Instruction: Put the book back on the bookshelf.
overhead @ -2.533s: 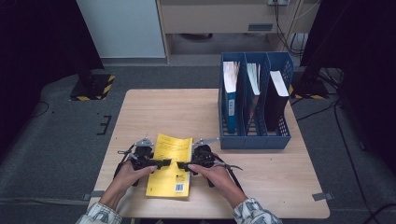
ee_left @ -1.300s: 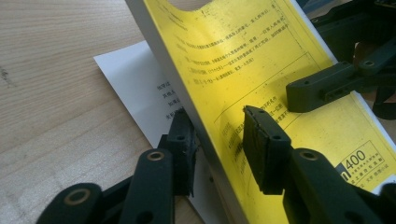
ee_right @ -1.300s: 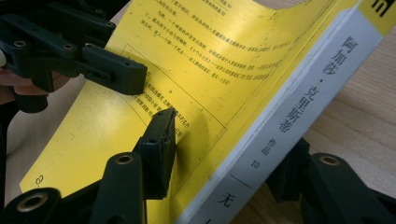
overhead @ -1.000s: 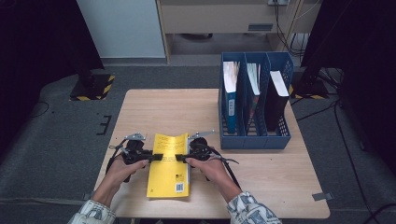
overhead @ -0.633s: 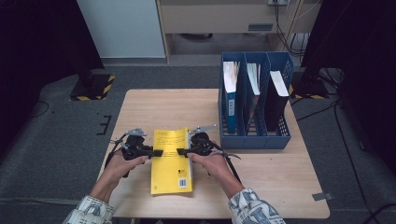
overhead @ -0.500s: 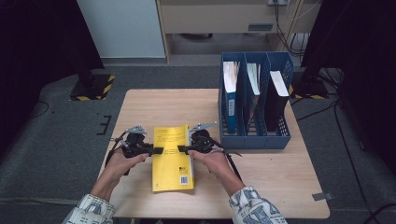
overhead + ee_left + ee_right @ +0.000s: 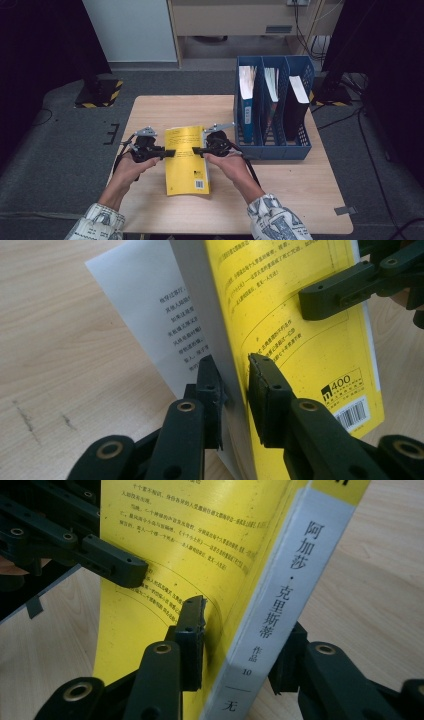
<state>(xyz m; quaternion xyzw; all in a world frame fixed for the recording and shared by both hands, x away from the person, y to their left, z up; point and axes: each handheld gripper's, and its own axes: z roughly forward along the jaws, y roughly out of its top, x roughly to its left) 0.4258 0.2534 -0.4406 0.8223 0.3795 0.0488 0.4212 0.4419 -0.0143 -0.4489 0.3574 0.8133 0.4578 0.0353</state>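
I have the thick yellow paperback book point(image 7: 188, 159) pinched at both long edges, left gripper point(image 7: 166, 153) and right gripper point(image 7: 197, 149) just closing onto it, left of the blue three-slot file rack point(image 7: 272, 145). Next, I judge: stand it upright and carry it rackward.

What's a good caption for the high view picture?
Two claws, left and right, grip a yellow book above the table.

The yellow book point(image 7: 165, 555) carries the readable text. Its white spine point(image 7: 280, 605) reads 阿加莎·克里斯蒂 from top to bottom, then 作品, the number 10 and 无 at the lower edge. The back cover point(image 7: 300, 340) bears a small logo marked "400" above a barcode point(image 7: 352, 412). Lines of small Chinese print run across the cover, seemingly a blurb, too fine to read.
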